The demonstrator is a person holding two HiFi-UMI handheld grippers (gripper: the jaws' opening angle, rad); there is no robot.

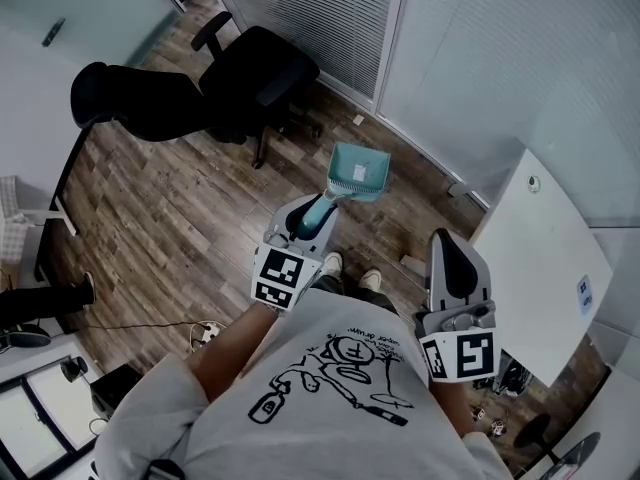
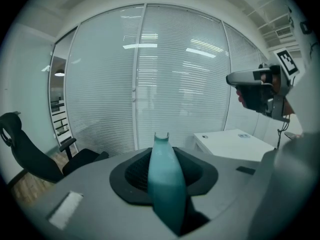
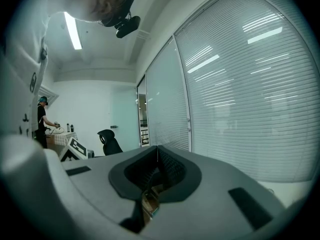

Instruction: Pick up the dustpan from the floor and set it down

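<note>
A teal dustpan [image 1: 360,171] hangs in the air above the wood floor, pan end pointing away from me. My left gripper [image 1: 312,216] is shut on its handle [image 2: 165,184], which runs up between the dark pads in the left gripper view. My right gripper [image 1: 452,258] is held off to the right at about waist height. Its jaws meet at the tips with nothing between them [image 3: 157,156]. It also shows at the right edge of the left gripper view [image 2: 255,86].
A black office chair [image 1: 250,78] stands beyond the dustpan by the blind-covered glass wall [image 1: 330,18]. A white table [image 1: 545,258] is at the right. A power strip with cable [image 1: 205,333] lies on the floor at the left. My shoes [image 1: 350,273] are below.
</note>
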